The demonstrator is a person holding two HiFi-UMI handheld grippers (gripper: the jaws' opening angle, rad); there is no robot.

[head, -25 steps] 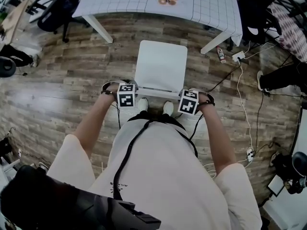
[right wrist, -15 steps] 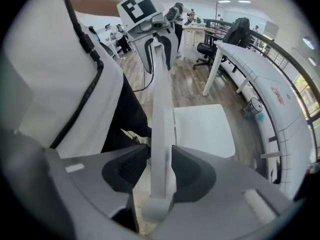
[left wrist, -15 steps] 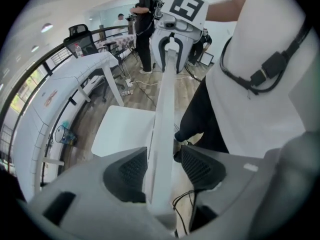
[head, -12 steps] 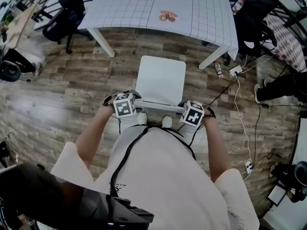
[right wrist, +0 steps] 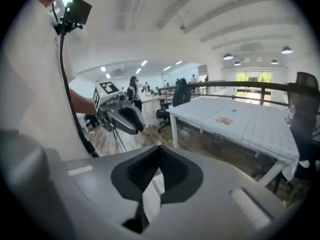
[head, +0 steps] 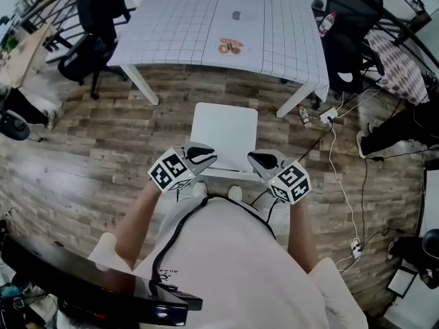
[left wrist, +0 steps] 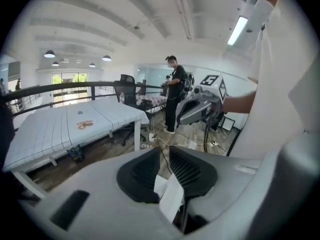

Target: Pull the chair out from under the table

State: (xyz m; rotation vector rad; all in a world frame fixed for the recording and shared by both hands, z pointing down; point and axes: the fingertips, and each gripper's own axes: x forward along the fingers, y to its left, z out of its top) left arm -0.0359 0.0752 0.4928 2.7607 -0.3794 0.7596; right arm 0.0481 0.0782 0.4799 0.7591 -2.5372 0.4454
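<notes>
The white chair [head: 223, 139] stands on the wood floor, clear of the white gridded table [head: 199, 19], its backrest nearest me. Both grippers hang above the backrest, apart from it, and point toward each other. My left gripper [head: 204, 156] has just been closing; in the left gripper view [left wrist: 164, 159] a narrow gap stays between its jaws and nothing is in it. My right gripper [head: 263, 160] has also just been closing; in the right gripper view [right wrist: 159, 159] its pads meet on nothing. Each gripper view shows the other gripper: right [left wrist: 200, 109], left [right wrist: 122, 115].
Black office chairs stand at the table's left [head: 89, 26] and right [head: 350, 26]. A bottle [head: 302, 115], a power strip [head: 328, 115] and cables [head: 336, 156] lie on the floor at the right. A small round item [head: 230, 46] lies on the table. A person [left wrist: 175, 94] stands farther off.
Both grippers let go of the chair's backrest ends, rose above it and turned inward toward each other. The chair stays where it was pulled.
</notes>
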